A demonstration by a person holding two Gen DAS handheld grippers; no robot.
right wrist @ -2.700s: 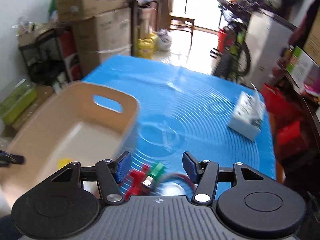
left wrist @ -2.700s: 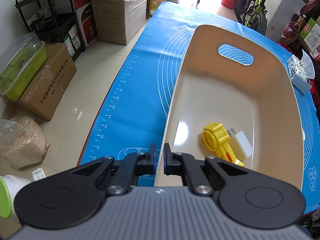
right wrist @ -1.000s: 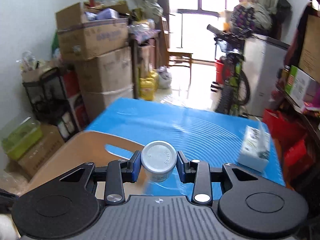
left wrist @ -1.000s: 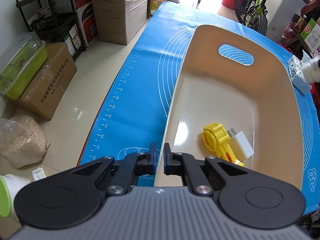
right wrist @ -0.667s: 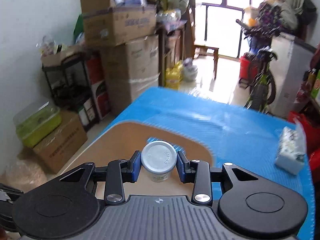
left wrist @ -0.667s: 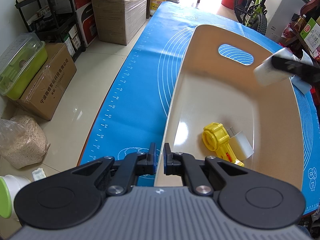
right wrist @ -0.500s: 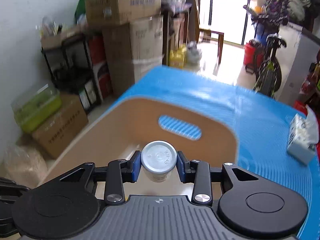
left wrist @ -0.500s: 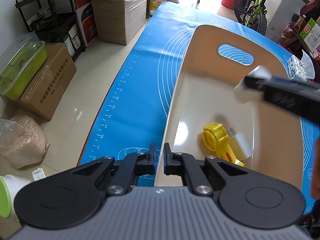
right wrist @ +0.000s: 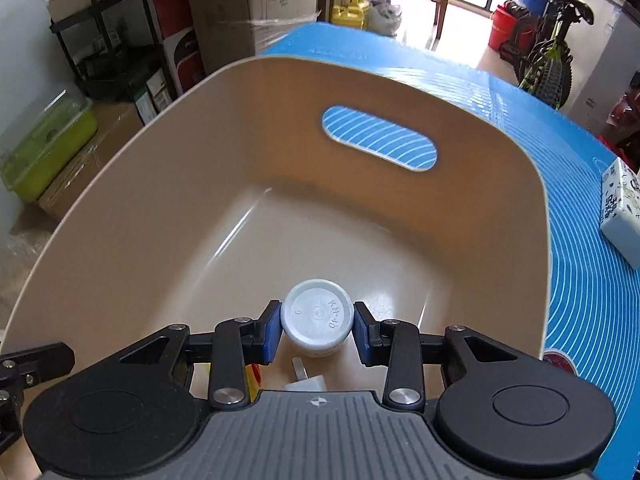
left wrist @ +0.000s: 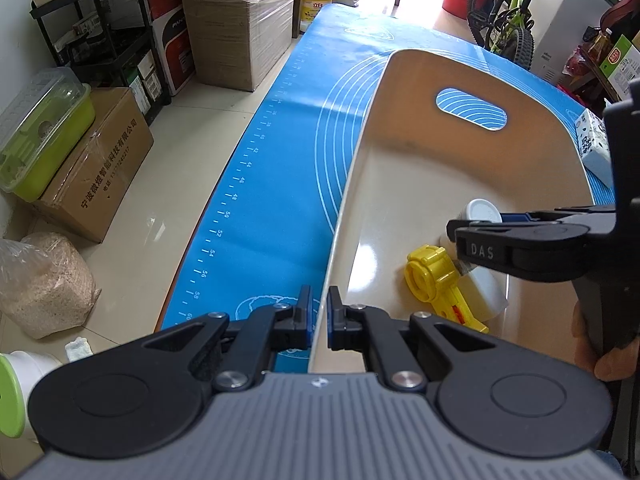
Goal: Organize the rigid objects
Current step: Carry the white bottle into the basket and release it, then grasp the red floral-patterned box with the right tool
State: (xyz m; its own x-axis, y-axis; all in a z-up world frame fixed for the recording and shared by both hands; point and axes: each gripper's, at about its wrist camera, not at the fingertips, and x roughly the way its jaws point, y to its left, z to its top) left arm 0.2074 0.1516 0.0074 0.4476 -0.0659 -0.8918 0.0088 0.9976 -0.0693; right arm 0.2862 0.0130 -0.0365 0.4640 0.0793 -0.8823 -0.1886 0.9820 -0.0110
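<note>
A small white bottle with a round white cap sits clamped between the blue pads of the right gripper, cap end facing the camera. The pads press on its two sides, so the jaws stand partly apart, closed around it. The bottle hangs inside the beige bin, above the glossy floor and toward the near end; from the left wrist view it shows as a white cap just past the right gripper's black finger, inside the bin.

Below and just beside the bottle, on the bin floor, lie a yellow toy with a ribbed round head and an orange mark on its handle, and a white plug touching it. In the right wrist view only a sliver of the plug and a bit of yellow show under the gripper.

The left gripper is pinched shut on the bin's near rim, one blue pad on each side of the thin wall. A hand holds the right gripper's handle at the right edge of the left wrist view.

The bin has an oval handle slot in its far wall and rests on a blue mat printed with white arcs and a ruler scale. A patterned tissue pack lies on the mat, right of the bin and apart from it. Beyond the table stand cardboard boxes, a black shelf, a green container, a sack of grain and a bicycle.
</note>
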